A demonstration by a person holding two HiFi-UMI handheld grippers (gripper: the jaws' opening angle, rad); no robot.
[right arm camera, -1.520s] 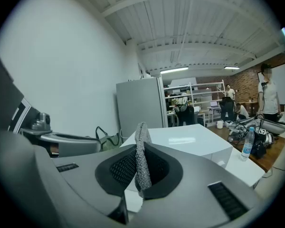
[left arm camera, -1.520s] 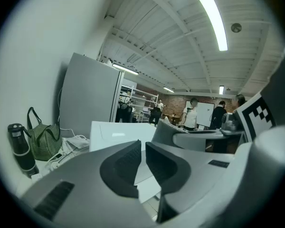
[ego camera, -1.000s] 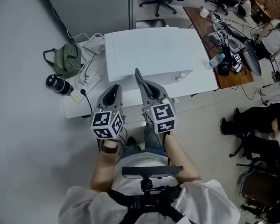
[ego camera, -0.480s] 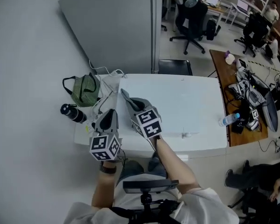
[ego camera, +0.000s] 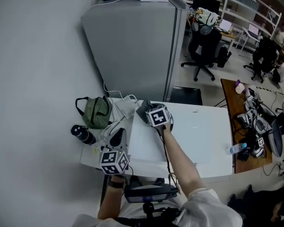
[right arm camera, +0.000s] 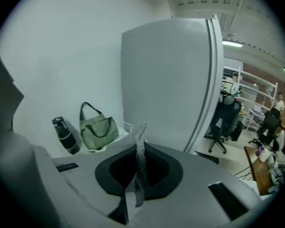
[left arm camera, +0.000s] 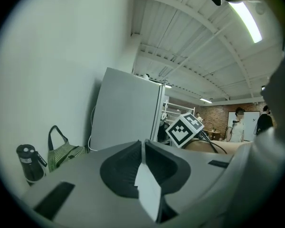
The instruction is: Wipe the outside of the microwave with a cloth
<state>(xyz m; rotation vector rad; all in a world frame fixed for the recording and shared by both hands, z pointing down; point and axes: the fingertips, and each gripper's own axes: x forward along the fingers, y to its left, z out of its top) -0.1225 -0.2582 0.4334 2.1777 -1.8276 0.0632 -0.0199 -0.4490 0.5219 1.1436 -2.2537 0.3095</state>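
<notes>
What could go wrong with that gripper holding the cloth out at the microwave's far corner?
1. The right gripper pinches only a thin strip of cloth. Pressing it on the microwave might pull it free.
2. Loose cables and a green bag lie beside that corner, so a wide sweep could snag them.
3. The black bottle stands close by and could be knocked over.

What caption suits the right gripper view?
Right claw shut on grey cloth, facing a tall grey cabinet; green bag and bottle at left.

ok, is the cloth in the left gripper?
No, the cloth is pinched in the right gripper; the left gripper is shut on nothing.
</notes>
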